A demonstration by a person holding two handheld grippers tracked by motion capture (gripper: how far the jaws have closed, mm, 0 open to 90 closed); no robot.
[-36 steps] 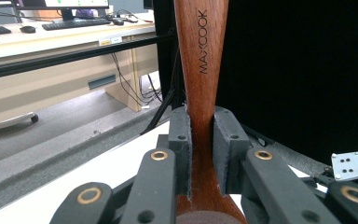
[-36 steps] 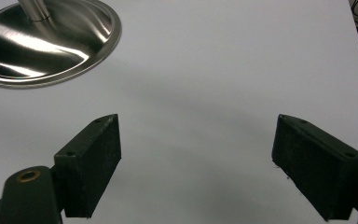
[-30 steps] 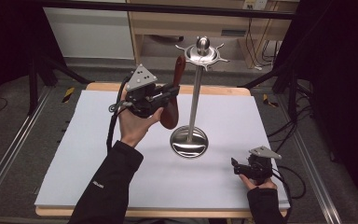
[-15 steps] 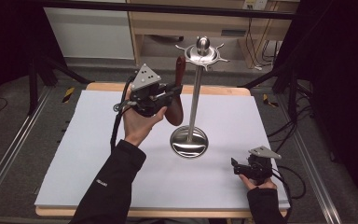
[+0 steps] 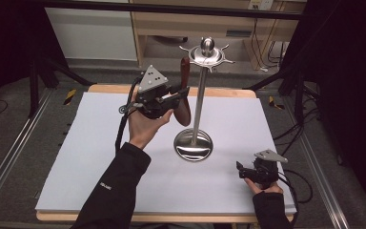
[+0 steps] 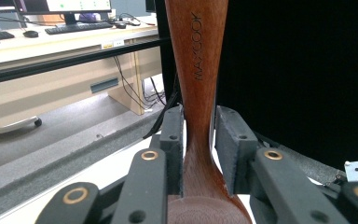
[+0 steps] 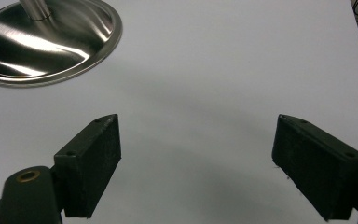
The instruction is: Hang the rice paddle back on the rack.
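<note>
Reddish-brown wooden spoon hanging upright beside the far-left hook of a tall steel utensil stand, long axis vertical, handle up, bowl down. Left hand-held gripper with jaws just opening, narrow gaps each side of the neck. Step likely: releasing after hanging; next, backing away without nudging. Right hand-held gripper wide apart, resting near-right on the white desk.

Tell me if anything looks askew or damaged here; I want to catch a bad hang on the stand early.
Nothing stands out. The wooden utensil hangs upright beside the stand, between the left gripper's pads, which have just been opening; a gap shows on one side. The stand is straight on the white tabletop. The right gripper rests open.
</note>
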